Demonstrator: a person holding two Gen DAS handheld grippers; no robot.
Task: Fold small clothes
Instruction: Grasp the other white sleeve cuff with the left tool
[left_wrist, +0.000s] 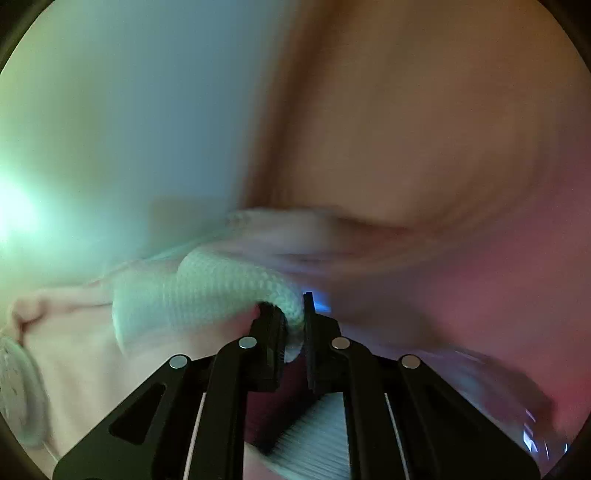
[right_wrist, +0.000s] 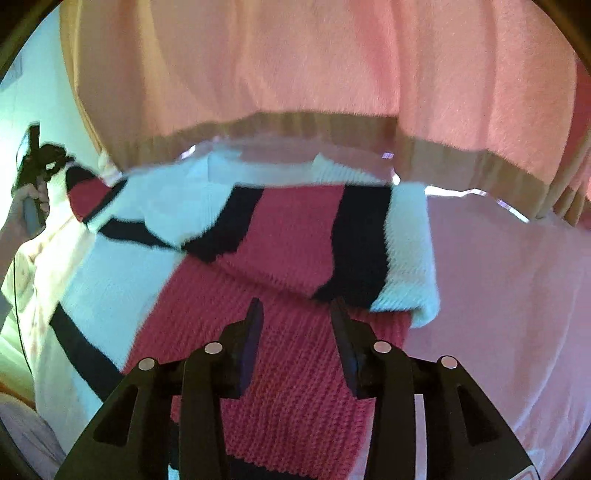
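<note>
Parted jaws above striped sweater

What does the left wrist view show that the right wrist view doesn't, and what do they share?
Left wrist only: the left gripper shut on a white knit edge, with a blurred background. Right wrist only: the right gripper open above the striped sweater, its red, black and white bands lying on the pink cover. Shared: the same knit garment.

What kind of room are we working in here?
Probably a bedroom: the striped knit sweater lies on a pink sheet, with a fuzzy pink blanket behind. The left claw is shut on a white knit edge.
</note>
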